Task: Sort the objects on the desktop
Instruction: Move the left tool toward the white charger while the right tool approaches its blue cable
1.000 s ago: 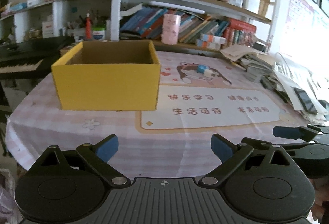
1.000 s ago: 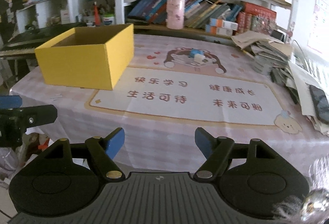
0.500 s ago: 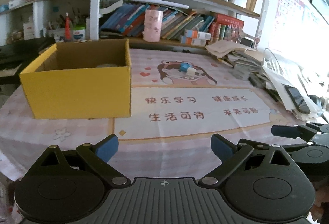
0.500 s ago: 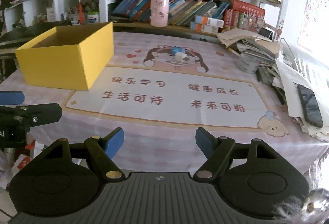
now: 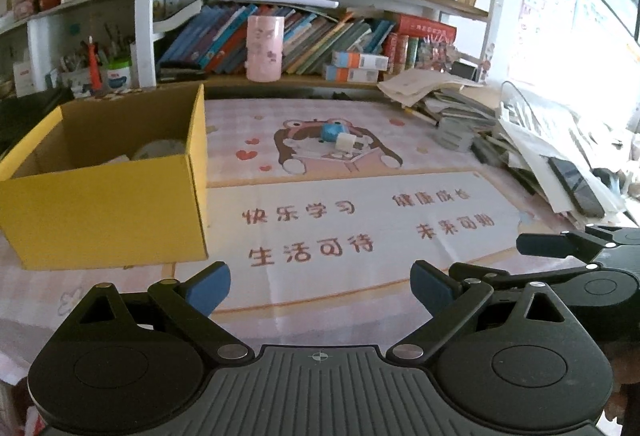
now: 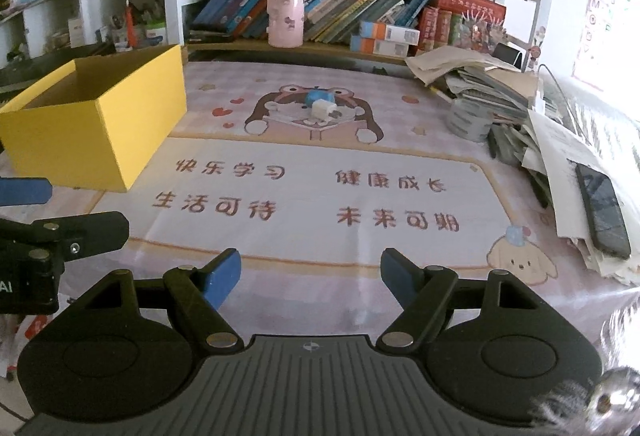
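Observation:
A yellow cardboard box (image 5: 108, 212) stands on the left of the table, also in the right wrist view (image 6: 96, 132); pale objects (image 5: 160, 150) lie inside it. A small blue block (image 5: 330, 132) and a white block (image 5: 346, 142) lie together on the bear picture at mid table, also in the right wrist view, blue block (image 6: 316, 97) and white block (image 6: 323, 110). My left gripper (image 5: 320, 286) is open and empty above the near table edge. My right gripper (image 6: 310, 276) is open and empty, beside it on the right.
A printed mat (image 6: 320, 192) covers the table. A heap of papers and books (image 6: 500, 92) and a dark phone (image 6: 604, 212) fill the right side. A pink cup (image 6: 285, 14) stands on the shelf behind, with rows of books.
Both grippers have moved forward and to the right over the table. The box now sits further left in both views and the small blocks look closer. Both grippers stay open.

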A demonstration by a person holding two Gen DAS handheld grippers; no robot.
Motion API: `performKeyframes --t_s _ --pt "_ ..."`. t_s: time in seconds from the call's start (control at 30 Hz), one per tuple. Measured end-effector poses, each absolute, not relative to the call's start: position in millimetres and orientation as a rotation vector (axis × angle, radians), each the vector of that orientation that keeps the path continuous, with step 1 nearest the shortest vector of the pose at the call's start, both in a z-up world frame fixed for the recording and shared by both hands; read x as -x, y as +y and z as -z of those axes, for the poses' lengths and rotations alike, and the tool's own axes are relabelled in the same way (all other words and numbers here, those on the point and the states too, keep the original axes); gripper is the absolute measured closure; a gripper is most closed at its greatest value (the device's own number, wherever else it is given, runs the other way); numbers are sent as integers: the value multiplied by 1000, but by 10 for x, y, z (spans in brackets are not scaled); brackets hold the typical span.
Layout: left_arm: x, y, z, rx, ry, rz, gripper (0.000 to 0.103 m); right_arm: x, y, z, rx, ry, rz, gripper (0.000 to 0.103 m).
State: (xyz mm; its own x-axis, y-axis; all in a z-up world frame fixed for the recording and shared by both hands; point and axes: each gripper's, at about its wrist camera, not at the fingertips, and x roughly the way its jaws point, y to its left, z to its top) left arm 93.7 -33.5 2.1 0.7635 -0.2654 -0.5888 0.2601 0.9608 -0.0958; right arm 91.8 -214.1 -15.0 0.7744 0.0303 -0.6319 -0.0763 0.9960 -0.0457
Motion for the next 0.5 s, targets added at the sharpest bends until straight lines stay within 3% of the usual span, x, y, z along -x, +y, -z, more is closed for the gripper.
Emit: performKeyframes --t_s 0.5 --pt "-1584 -865 68 32 685 278 5 -1645 -2742 117 55 689 -67 28"
